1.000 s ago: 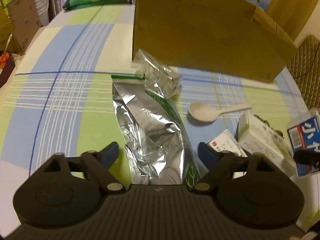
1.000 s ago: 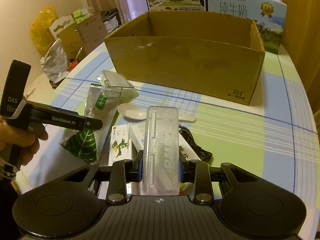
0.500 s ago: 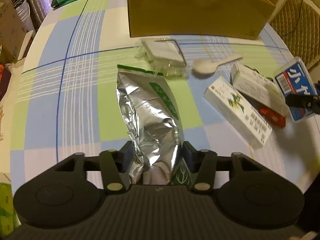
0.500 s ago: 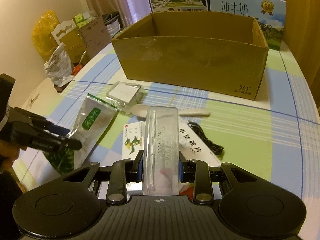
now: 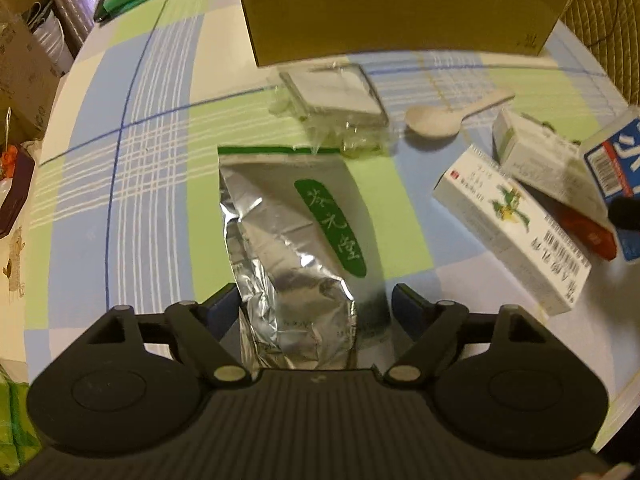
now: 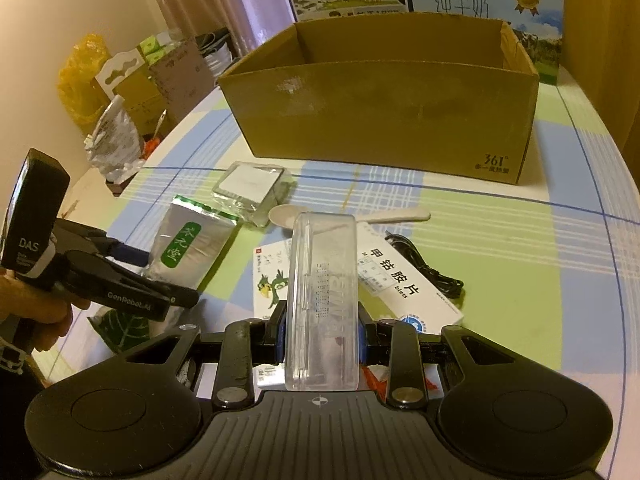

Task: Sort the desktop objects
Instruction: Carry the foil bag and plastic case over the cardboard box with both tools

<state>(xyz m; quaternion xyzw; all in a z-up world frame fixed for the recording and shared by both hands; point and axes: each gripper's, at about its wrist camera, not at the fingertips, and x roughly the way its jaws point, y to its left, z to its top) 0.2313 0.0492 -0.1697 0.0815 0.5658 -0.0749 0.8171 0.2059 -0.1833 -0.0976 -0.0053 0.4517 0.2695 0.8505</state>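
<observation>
Near tabletop (image 5: 132, 208) edge: left tool (image 5: 312, 304) spread around foil pouch (image 5: 296, 248), could crumple/slip; right tool (image 6: 320, 328) pinching clear case (image 6: 322, 300).

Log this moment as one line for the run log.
left gripper: open, straddling foil pouch | right gripper: shut on clear plastic case | cardboard box: open, nothing visible inside
</observation>
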